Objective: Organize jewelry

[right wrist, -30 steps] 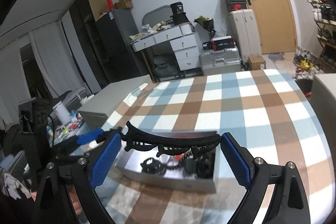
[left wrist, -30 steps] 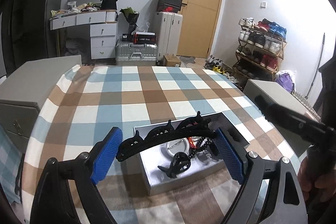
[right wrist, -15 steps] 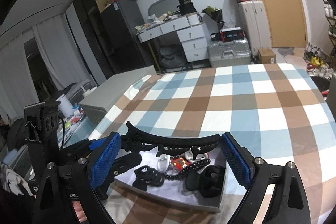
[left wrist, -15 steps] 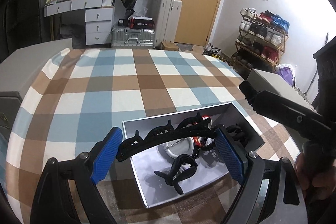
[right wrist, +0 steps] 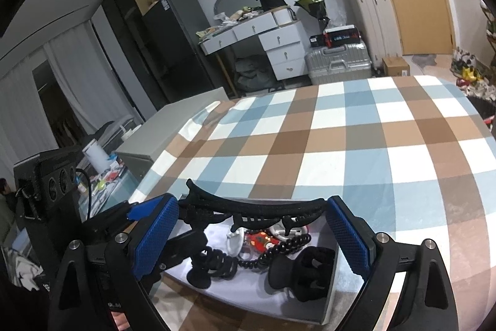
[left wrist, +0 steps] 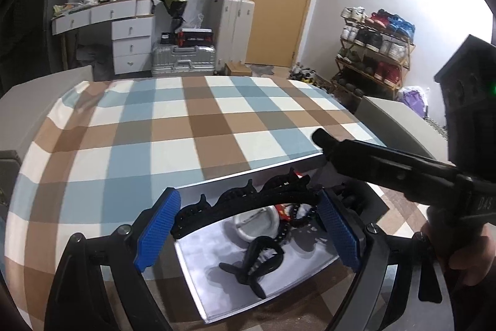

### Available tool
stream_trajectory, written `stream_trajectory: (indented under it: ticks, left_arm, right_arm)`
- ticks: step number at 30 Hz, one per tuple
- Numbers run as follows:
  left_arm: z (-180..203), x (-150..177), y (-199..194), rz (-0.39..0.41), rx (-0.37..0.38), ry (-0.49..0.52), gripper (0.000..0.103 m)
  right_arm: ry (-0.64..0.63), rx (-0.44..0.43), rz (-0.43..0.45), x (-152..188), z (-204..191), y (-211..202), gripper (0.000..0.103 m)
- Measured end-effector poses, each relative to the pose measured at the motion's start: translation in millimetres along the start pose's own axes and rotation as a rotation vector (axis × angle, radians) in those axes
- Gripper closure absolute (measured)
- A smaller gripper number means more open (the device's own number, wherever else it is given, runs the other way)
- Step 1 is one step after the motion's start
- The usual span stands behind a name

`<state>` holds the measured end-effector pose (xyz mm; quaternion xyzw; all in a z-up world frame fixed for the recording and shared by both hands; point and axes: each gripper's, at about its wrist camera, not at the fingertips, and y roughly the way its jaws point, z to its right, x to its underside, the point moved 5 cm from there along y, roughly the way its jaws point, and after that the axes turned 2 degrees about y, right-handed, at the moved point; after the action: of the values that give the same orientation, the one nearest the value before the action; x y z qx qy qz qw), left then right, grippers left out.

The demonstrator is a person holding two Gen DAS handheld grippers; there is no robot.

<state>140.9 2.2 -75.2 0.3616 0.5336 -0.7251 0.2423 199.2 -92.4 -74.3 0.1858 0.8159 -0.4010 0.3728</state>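
Here, each claw grips a long black hair clip crosswise between its blue pads, above an open grey box (left wrist: 217,287) that sits on the plaid table (left wrist: 192,126). The left claw (left wrist: 246,233) is clenched on a scalloped clip (left wrist: 245,205), whose ends press against both pads; it hangs over the box's far-left part. The right claw (right wrist: 252,234) is clenched on a toothed clip (right wrist: 254,207) in the same manner, over the box (right wrist: 328,309) seen from its other side.

Inside the box, in the left view, a black claw clip (left wrist: 257,259) lies on the floor near the middle, with a white round piece (left wrist: 257,222) behind it and black beads (left wrist: 294,219) to the right of that piece. In the right view, a chunky black clip (right wrist: 302,275) sits in the near right corner of the box, a beaded string (right wrist: 279,250) curves beside it, a red charm (right wrist: 259,239) lies behind the beads, and a black coil tie (right wrist: 217,266) rests to the left.

The right claw's body (left wrist: 387,169) crosses the left view above the box's right end.
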Motion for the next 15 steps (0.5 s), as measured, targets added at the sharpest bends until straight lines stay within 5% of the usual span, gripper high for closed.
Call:
stream_trajectory:
  ticks: [7,15]
  left_arm:
    - [8,1,10,-0.082,0.069,0.015,0.016]
    - [8,5,-3,-0.084,0.060,-0.005,0.015]
  right_arm:
    - [0.038,-0.036,-0.010,-2,3,3,0.006]
    - [0.072,-0.058,0.023,-3,6,-14,0.005]
